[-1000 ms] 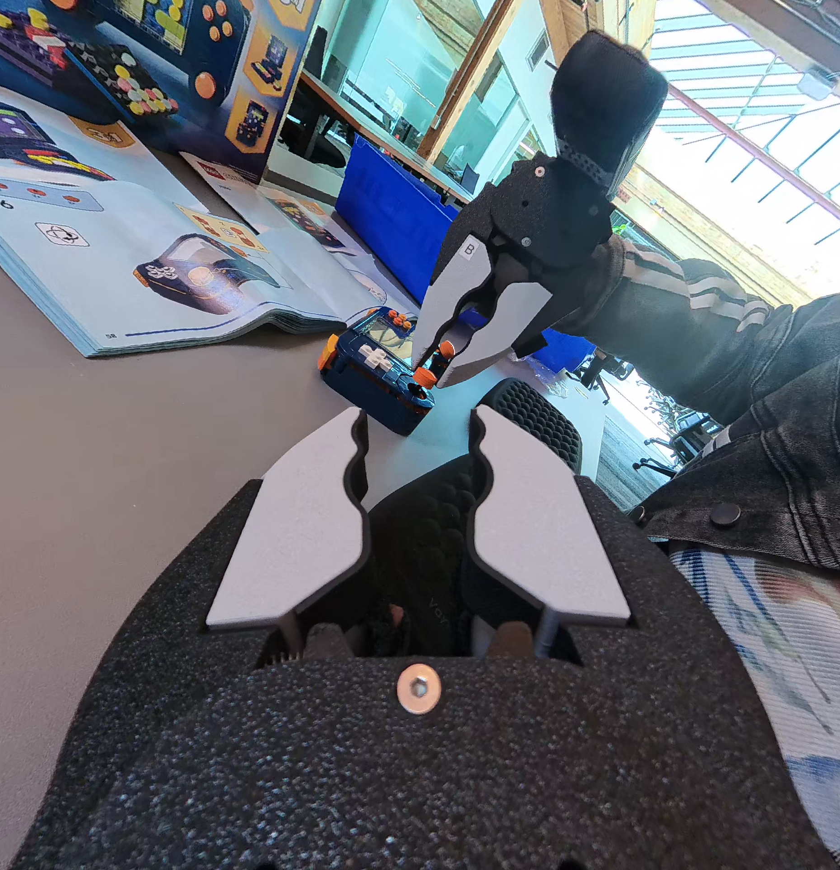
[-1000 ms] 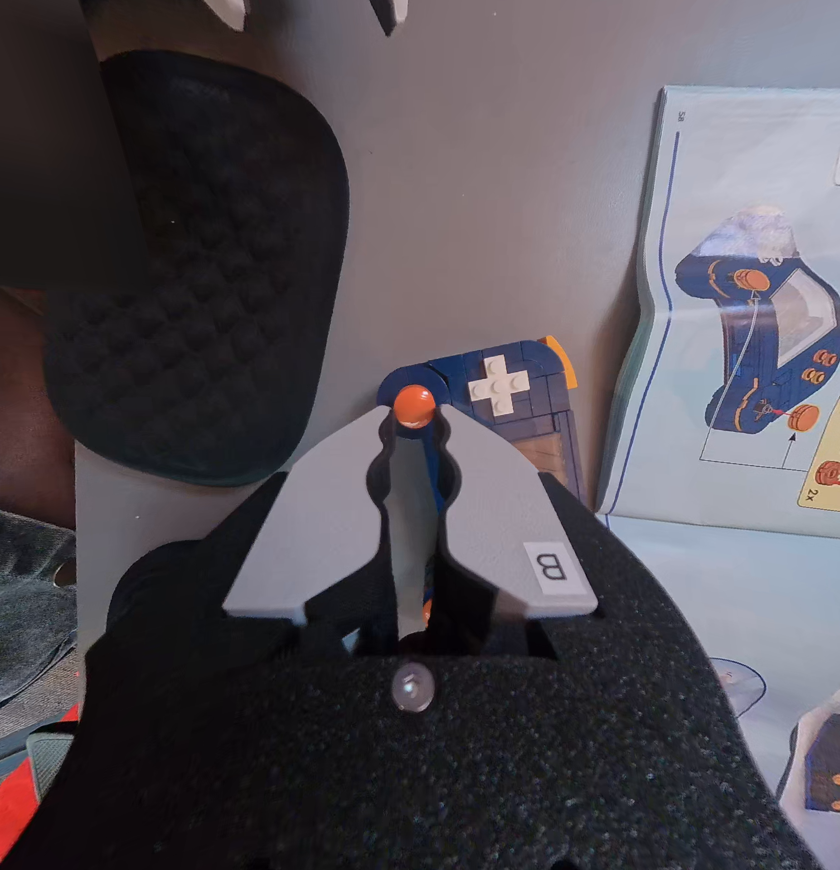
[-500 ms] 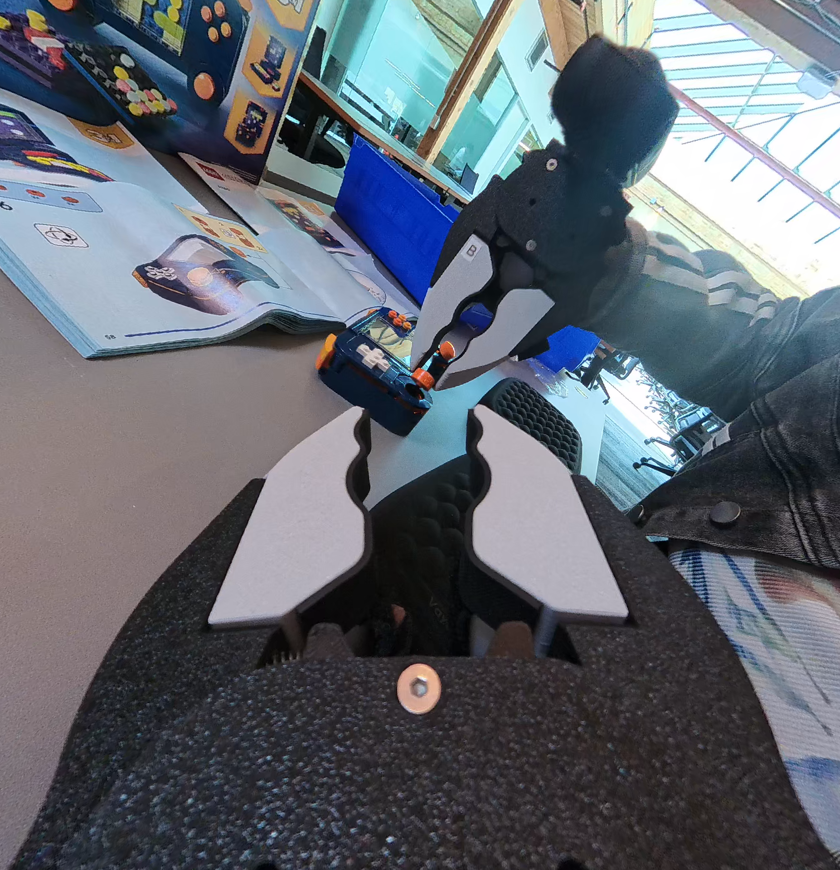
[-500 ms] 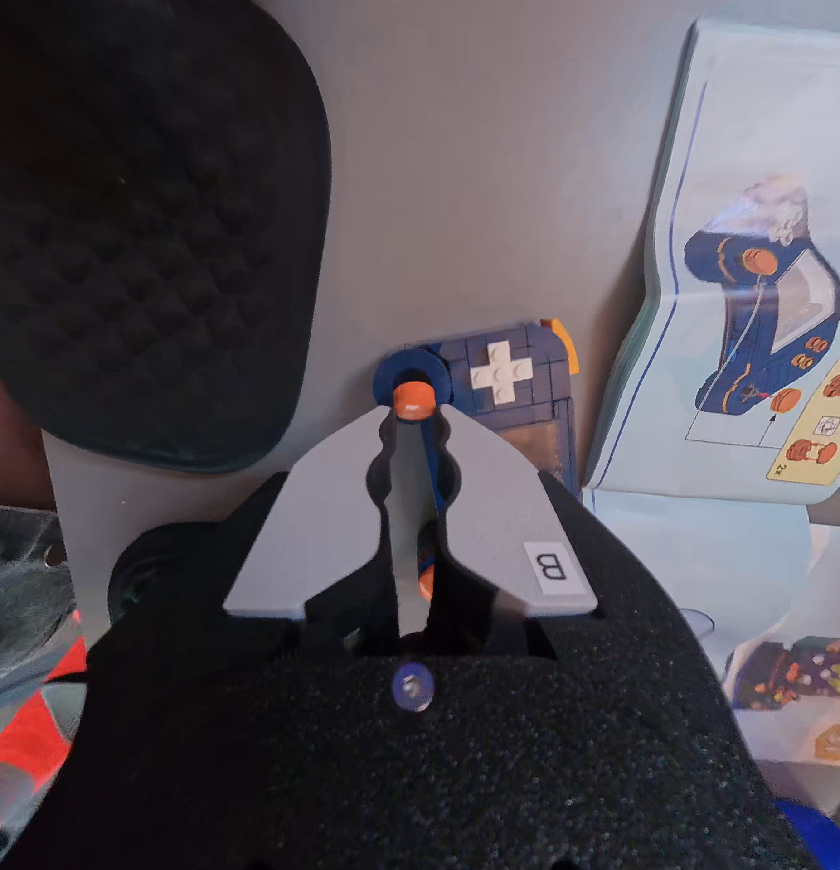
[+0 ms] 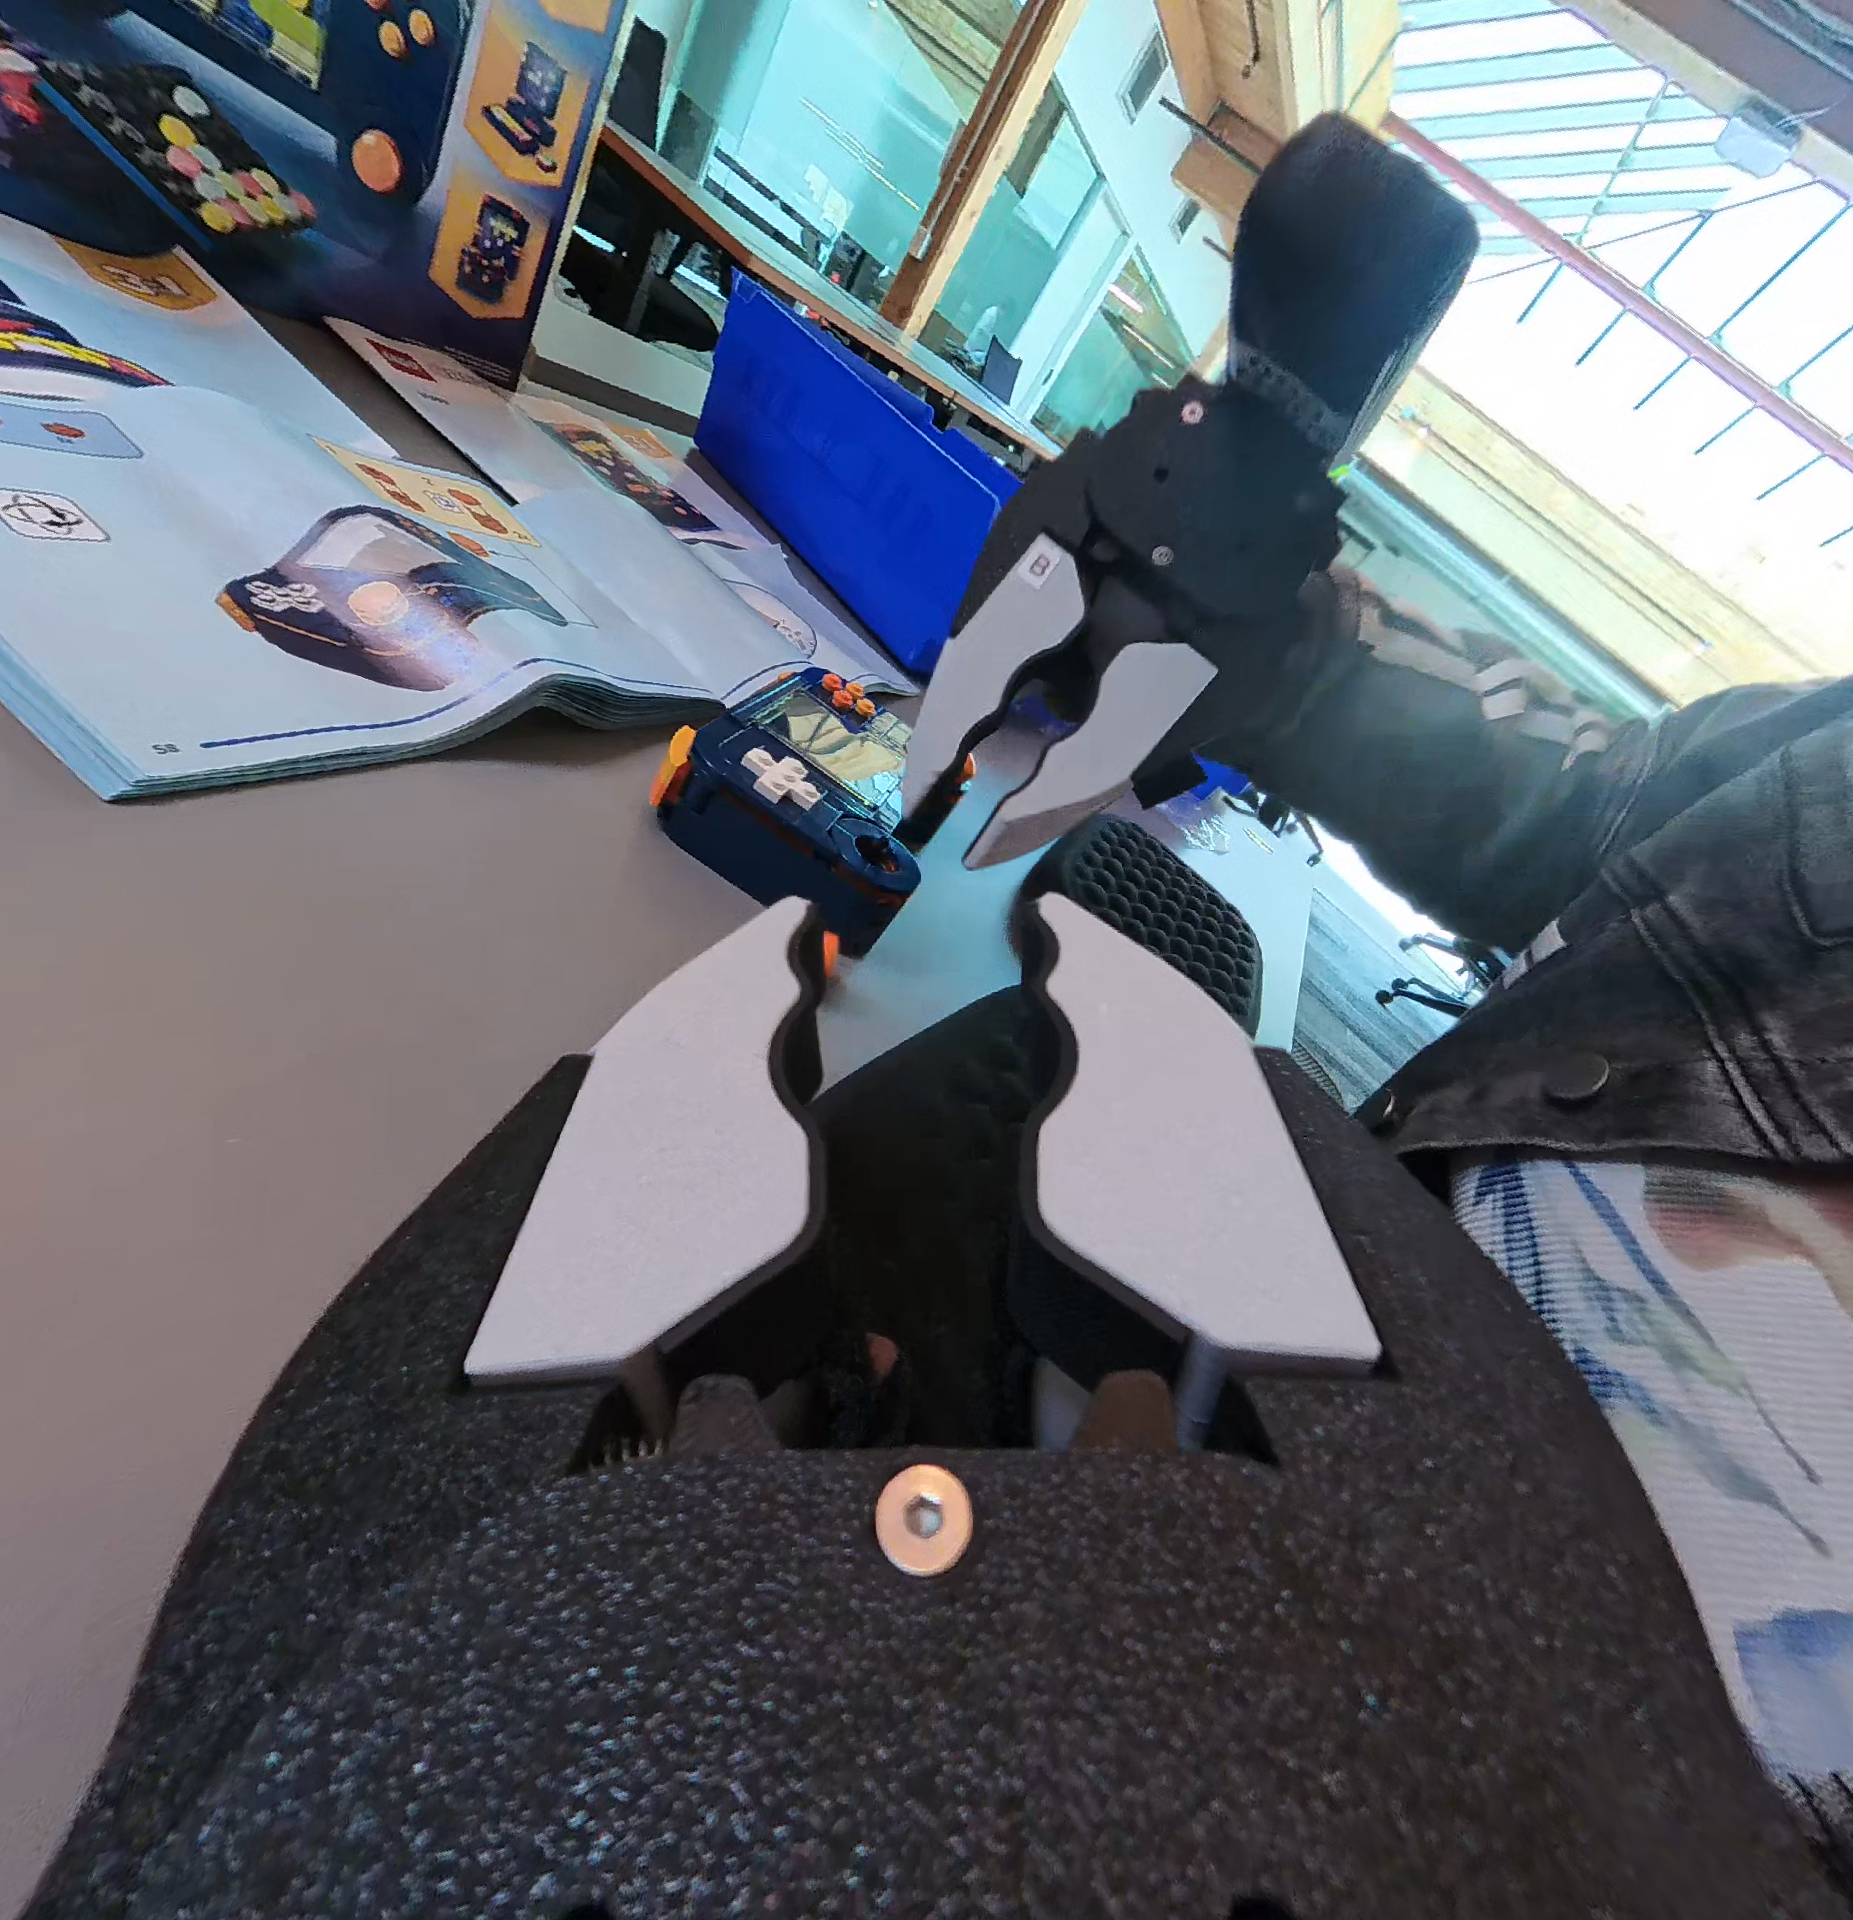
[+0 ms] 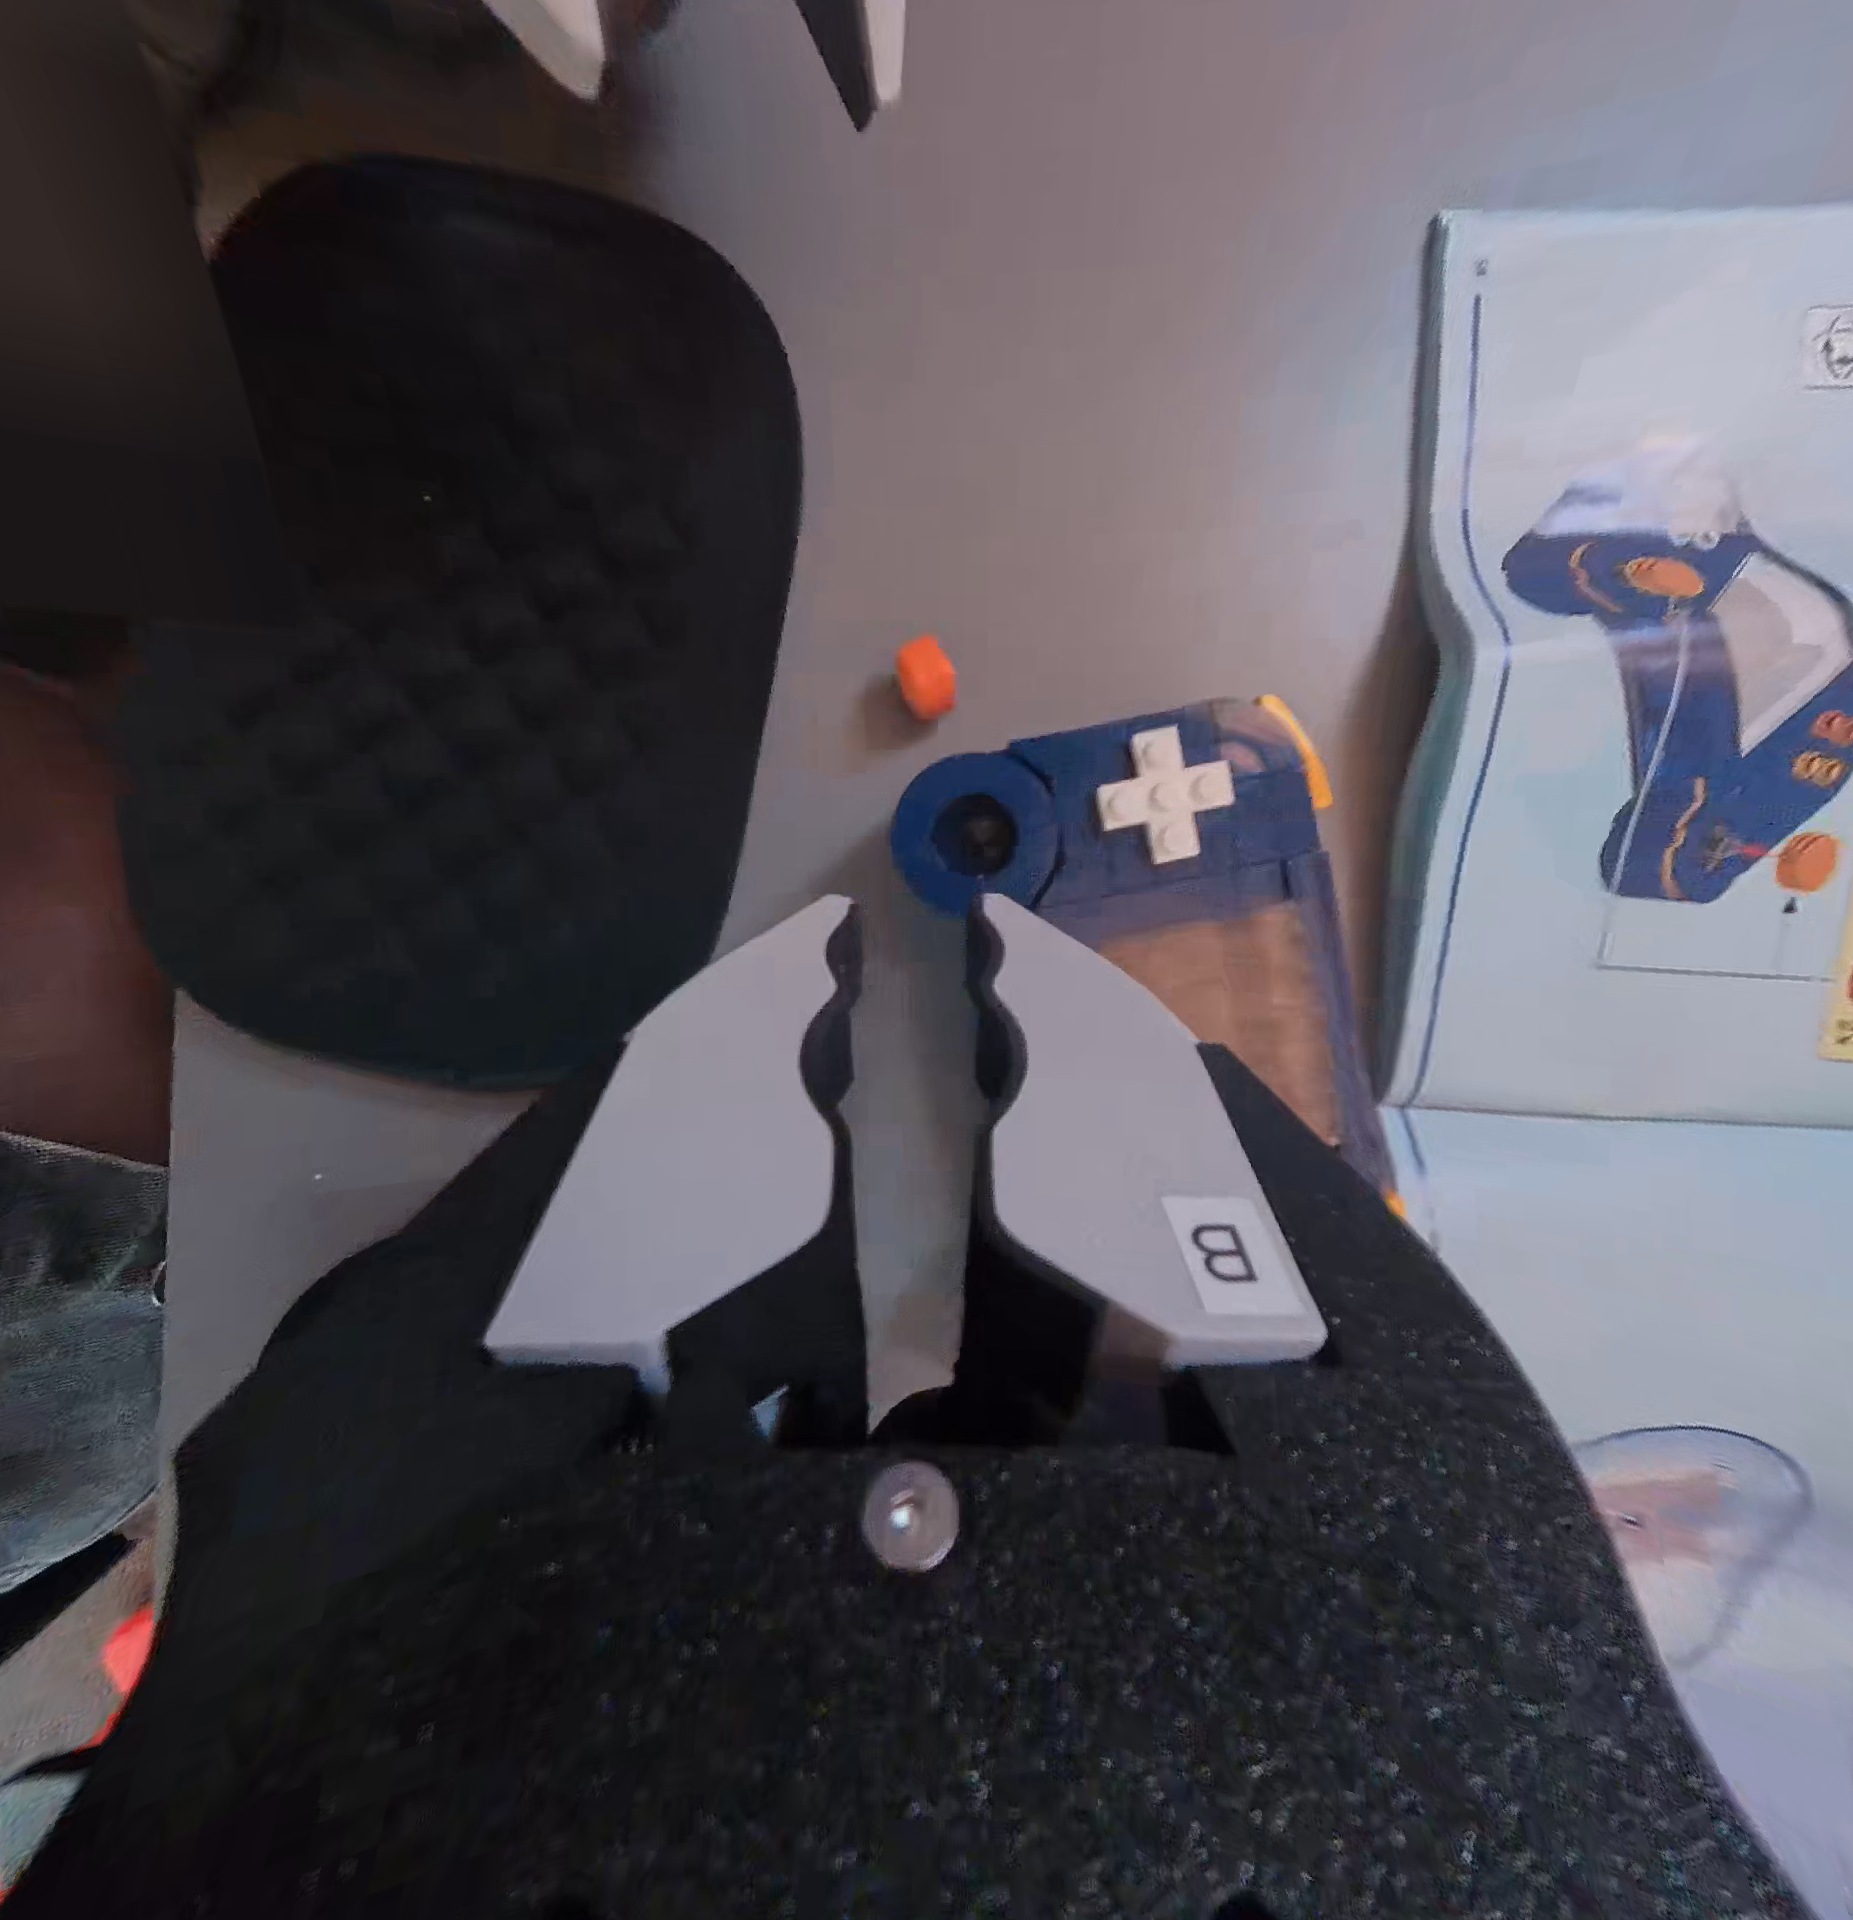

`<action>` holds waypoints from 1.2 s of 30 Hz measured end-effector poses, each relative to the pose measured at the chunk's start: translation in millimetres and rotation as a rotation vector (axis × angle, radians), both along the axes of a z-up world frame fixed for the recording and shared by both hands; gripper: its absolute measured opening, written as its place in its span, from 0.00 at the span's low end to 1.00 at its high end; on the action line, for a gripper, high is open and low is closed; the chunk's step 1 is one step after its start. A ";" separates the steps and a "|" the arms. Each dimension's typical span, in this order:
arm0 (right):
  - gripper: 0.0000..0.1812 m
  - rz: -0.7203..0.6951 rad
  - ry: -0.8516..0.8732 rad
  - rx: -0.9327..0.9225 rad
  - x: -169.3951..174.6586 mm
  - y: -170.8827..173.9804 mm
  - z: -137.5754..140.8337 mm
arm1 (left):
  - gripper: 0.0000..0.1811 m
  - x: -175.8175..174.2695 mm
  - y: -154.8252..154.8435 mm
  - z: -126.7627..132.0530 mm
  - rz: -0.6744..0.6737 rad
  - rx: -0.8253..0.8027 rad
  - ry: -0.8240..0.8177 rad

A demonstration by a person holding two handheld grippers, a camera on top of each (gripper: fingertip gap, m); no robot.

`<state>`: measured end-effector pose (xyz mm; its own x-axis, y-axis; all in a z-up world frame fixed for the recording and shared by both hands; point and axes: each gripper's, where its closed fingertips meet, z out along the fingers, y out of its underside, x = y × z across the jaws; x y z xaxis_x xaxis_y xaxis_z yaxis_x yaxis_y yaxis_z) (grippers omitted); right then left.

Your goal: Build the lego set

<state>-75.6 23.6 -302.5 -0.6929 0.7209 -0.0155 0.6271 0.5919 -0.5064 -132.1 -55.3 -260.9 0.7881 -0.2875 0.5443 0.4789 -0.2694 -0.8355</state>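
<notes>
A dark blue lego handheld console point(image 6: 1161, 821) with a white cross pad lies on the grey table; it also shows in the left wrist view point(image 5: 787, 810). Its round corner socket point(image 6: 969, 831) is empty. A small orange round piece point(image 6: 924, 675) lies loose on the table just beyond that corner, and shows beside my left fingertip in the left wrist view point(image 5: 828, 951). My right gripper point(image 6: 914, 914) is open and empty, just short of the socket; it hangs over the console in the left wrist view point(image 5: 953, 842). My left gripper point(image 5: 917, 925) is open and empty, low in front of the console.
An open instruction booklet point(image 5: 278, 582) lies left of the console, also seen in the right wrist view point(image 6: 1649, 623). The lego box point(image 5: 278, 125) and a blue bin point(image 5: 849, 499) stand behind. A black chair back point(image 6: 465, 623) sits past the table edge. A person's dark sleeve point(image 5: 1524, 790) is at the right. About 11 cm separates my left fingertips from my right. The dark blue lego handheld console point(image 6: 1161, 821) is closer to my right gripper, around 4 cm from its tips; the left tips are 11 cm off. The left camera catches it too, in the left wrist view point(image 5: 795, 779).
The orange piece has left my right gripper and now lies on the table beside the console. My right gripper has opened and drawn back a little. The left gripper has stayed put.
</notes>
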 end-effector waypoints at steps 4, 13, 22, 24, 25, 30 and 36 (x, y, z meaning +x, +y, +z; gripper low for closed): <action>0.11 -0.007 0.158 -0.171 9.7 -4.9 5.2 | 0.20 10.9 5.6 -4.5 -0.021 -0.032 0.084; 0.10 0.045 0.236 -0.274 46.5 -0.9 5.4 | 0.17 28.2 22.8 -36.8 -0.142 -0.215 0.611; 0.10 0.016 0.321 -0.372 47.6 1.4 9.0 | 0.18 37.7 56.7 -62.3 -0.205 -0.429 0.635; 0.10 0.009 0.337 -0.388 47.0 2.7 11.9 | 0.17 40.0 58.4 -65.4 -0.224 -0.451 0.634; 0.10 0.010 0.344 -0.392 46.7 2.3 12.7 | 0.15 41.1 58.5 -67.8 -0.238 -0.463 0.637; 0.11 0.000 0.479 -0.367 38.0 -3.3 24.7 | 0.09 42.3 60.6 -64.0 -0.252 -0.462 0.527; 0.13 -0.053 1.135 -0.305 28.9 -15.0 117.1 | 0.09 58.4 53.4 87.1 -0.156 0.236 -0.299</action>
<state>-46.7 8.5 -185.4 -0.3900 0.8224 0.4143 -0.2542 0.3362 -0.9068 -73.7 -1.9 -173.7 0.5418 -0.5358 0.6476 0.6788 -0.1753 -0.7131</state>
